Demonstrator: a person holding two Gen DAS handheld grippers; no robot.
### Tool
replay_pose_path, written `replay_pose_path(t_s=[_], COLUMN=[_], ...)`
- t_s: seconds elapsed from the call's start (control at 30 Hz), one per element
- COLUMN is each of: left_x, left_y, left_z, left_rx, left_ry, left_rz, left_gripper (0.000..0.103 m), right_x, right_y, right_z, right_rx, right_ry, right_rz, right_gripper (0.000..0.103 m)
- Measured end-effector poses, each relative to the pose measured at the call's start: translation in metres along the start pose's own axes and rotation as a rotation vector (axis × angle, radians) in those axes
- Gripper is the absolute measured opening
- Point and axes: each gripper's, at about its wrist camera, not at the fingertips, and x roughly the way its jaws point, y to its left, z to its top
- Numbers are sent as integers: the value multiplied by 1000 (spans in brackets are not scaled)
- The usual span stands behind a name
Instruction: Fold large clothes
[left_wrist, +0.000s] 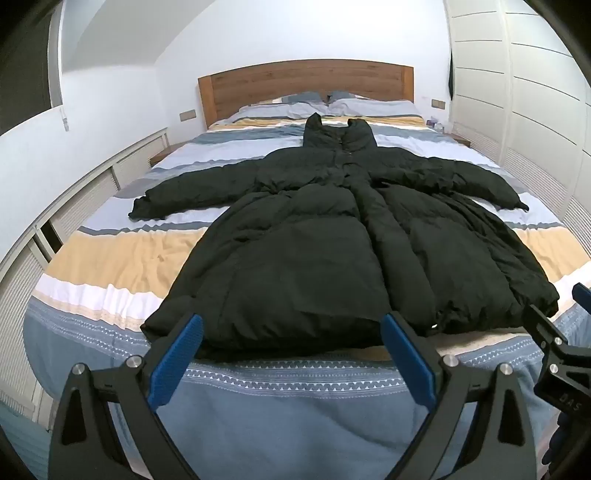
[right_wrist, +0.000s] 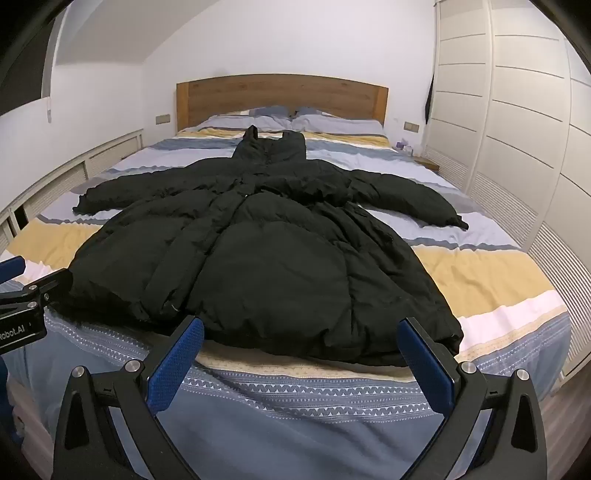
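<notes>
A long black puffer coat (left_wrist: 317, 251) lies flat, front up, on the striped bed (left_wrist: 110, 258), hood toward the headboard, both sleeves spread out sideways. It also shows in the right wrist view (right_wrist: 280, 266). My left gripper (left_wrist: 291, 328) is open and empty, just short of the coat's hem at its left half. My right gripper (right_wrist: 301, 336) is open and empty, just short of the hem at its right half. The right gripper also shows at the right edge of the left wrist view (left_wrist: 554, 332). The left gripper shows at the left edge of the right wrist view (right_wrist: 26, 295).
A wooden headboard (left_wrist: 306, 85) and two pillows (left_wrist: 369, 107) are at the far end. A white wardrobe (right_wrist: 517, 129) runs along the right side of the bed. Low white cabinets (left_wrist: 74, 199) run along the left side. A bedside table (right_wrist: 424, 160) with small items stands far right.
</notes>
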Motion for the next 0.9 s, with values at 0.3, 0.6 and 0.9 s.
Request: replay_pose_path(t_s=[0.3, 0.6, 0.9], left_x=[-4, -3, -4], left_y=[-2, -3, -5], left_z=[-1, -1, -1], left_rx=[8, 4, 12], left_ry=[-2, -8, -16], left_rz=[5, 1, -16], left_gripper=[98, 98, 98], right_x=[-1, -2, -3], right_y=[-1, -1, -3], right_z=[2, 3, 2], right_rx=[-2, 0, 3], right_ry=[1, -7, -15], right_rz=[0, -1, -11], right_gripper=[102, 102, 102])
